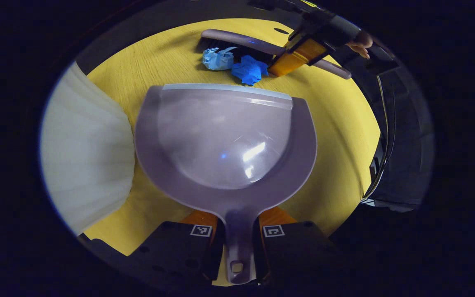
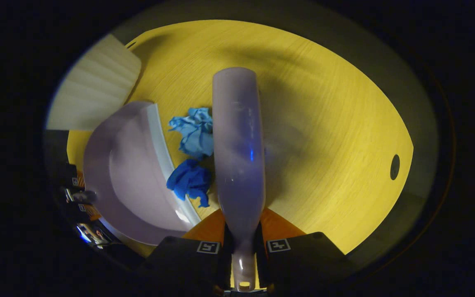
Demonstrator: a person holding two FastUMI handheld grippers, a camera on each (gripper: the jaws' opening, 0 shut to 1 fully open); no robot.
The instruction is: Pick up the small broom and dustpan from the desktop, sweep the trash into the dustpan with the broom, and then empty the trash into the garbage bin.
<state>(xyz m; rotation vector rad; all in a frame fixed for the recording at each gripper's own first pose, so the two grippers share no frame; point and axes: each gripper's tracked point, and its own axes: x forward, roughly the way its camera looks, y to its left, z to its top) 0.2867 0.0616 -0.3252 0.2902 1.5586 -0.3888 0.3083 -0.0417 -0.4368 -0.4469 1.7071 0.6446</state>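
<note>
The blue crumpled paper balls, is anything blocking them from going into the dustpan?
Nothing visible does. The two blue crumpled paper balls lie on the yellow wooden desktop, between the grey plastic broom and the open front lip of the grey plastic dustpan. The darker ball already seems to touch that lip.

yellow desktop [image 2: 324, 123], dark cables [image 1: 386, 136]
</note>
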